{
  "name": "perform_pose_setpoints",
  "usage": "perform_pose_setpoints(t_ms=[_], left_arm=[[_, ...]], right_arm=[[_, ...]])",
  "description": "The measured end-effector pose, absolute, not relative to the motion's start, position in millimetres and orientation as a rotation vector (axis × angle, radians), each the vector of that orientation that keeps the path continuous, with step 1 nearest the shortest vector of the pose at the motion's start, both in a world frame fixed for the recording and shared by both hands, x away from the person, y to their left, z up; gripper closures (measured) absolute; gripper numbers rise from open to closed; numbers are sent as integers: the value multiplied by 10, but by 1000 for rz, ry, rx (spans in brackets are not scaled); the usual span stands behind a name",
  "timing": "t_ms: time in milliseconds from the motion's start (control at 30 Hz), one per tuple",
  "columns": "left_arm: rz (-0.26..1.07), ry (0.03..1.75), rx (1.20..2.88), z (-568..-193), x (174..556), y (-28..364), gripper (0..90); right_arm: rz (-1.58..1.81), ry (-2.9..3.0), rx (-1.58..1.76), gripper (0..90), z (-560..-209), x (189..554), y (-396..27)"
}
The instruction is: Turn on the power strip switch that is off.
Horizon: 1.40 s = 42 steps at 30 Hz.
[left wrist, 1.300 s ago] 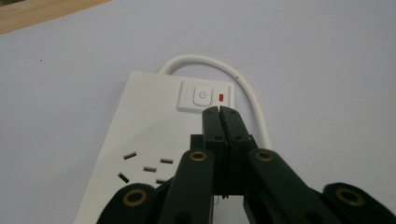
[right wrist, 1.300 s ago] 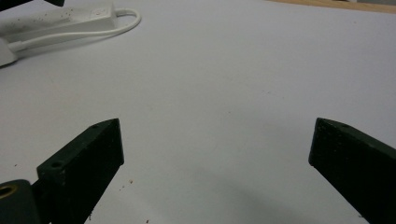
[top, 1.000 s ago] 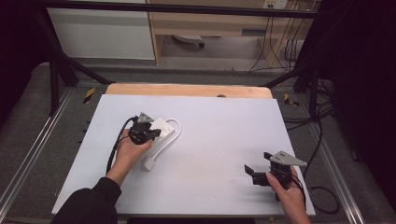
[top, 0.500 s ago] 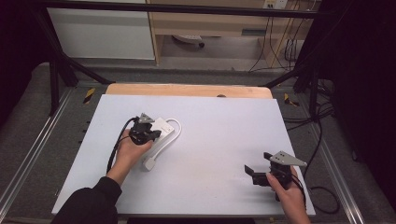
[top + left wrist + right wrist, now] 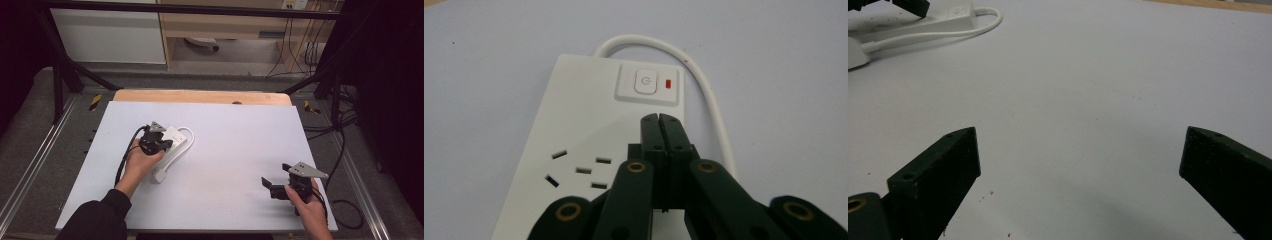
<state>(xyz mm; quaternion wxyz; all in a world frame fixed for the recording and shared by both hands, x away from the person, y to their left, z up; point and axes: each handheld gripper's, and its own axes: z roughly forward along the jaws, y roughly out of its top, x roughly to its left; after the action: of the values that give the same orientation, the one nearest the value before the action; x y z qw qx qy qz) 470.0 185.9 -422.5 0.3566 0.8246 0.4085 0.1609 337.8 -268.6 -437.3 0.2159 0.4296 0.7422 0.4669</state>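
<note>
A white power strip (image 5: pixel 172 135) lies on the left half of the white table (image 5: pixel 240 135), its white cord (image 5: pixel 186 145) looping round to a plug (image 5: pixel 160 175). My left gripper (image 5: pixel 159 141) hovers right over the strip. In the left gripper view its jaws are shut, tips (image 5: pixel 659 120) together just below the strip's power button (image 5: pixel 645 81) and red lamp (image 5: pixel 668 83), with a socket (image 5: pixel 579 170) to their left. My right gripper (image 5: pixel 272 186) rests near the table's front right, jaws open (image 5: pixel 1078 165) over bare tabletop, with nothing between them.
A wooden board edge (image 5: pixel 200 96) runs along the table's far side. Black frame bars (image 5: pixel 60 75) flank the table, and cables (image 5: pixel 345 150) hang at the right. The right gripper view has the power strip (image 5: pixel 948 15) far off at upper left.
</note>
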Motion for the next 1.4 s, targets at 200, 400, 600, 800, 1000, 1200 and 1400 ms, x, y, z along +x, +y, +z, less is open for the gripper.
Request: perform_pose_setpoints(t_ms=[200, 400, 600, 800, 1000, 1200, 1400], left_arm=[[409, 1056, 2131, -4224, 4705, 1861, 900], [408, 1058, 2135, -4221, 4714, 1866, 900], [397, 1065, 2144, -4216, 4712, 1865, 900], [387, 1060, 2142, -4237, 4726, 1870, 900], [390, 1063, 2135, -4241, 4730, 1857, 900], [406, 1061, 2124, -4253, 4724, 1855, 900], [430, 1049, 2111, -4269, 4705, 1815, 900]], right_arm=[[1294, 2060, 1189, 34, -4373, 3376, -2681], [1296, 2060, 1193, 34, -4374, 3380, -2683], [1295, 2059, 1191, 34, -4372, 3376, -2682], [1292, 2063, 1187, 34, -4375, 3378, -2677], [1294, 2061, 1188, 33, -4374, 3377, -2681], [1293, 2063, 1191, 33, -4376, 3378, -2681], [1296, 2061, 1191, 33, -4373, 3375, -2684]])
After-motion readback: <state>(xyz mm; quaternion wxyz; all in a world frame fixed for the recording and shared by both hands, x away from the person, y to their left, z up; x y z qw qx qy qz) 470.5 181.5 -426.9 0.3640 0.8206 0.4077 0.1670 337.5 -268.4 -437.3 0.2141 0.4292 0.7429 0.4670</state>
